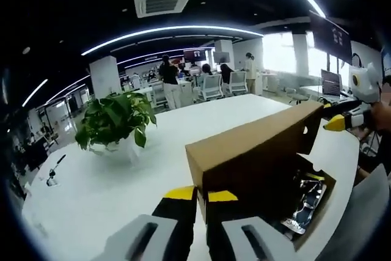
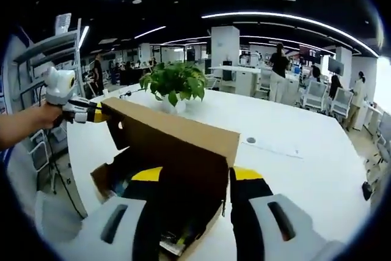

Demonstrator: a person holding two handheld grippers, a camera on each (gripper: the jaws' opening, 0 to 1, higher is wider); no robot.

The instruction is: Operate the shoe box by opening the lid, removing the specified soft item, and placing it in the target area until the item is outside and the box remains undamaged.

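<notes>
We see the shoe box (image 1: 287, 181) lying on the white desk (image 1: 116, 175), its brown cardboard lid (image 1: 256, 145) raised up on edge above the open base. Inside the base lies a dark item with pale and yellow marks (image 1: 305, 203), partly hidden; we cannot tell what it is. The left gripper (image 1: 200, 197) has its yellow-tipped jaws closed narrowly on the near end of the lid. The right gripper (image 2: 190, 175) has its jaws spread either side of the other end of the lid (image 2: 177, 136), clasping it. Each gripper also appears at the far end in the other's view, held by a hand (image 2: 43, 114). A potted plant (image 1: 116, 120) stands well apart on the desk. Beyond are office chairs (image 1: 211, 87) and people (image 1: 168, 77).
</notes>
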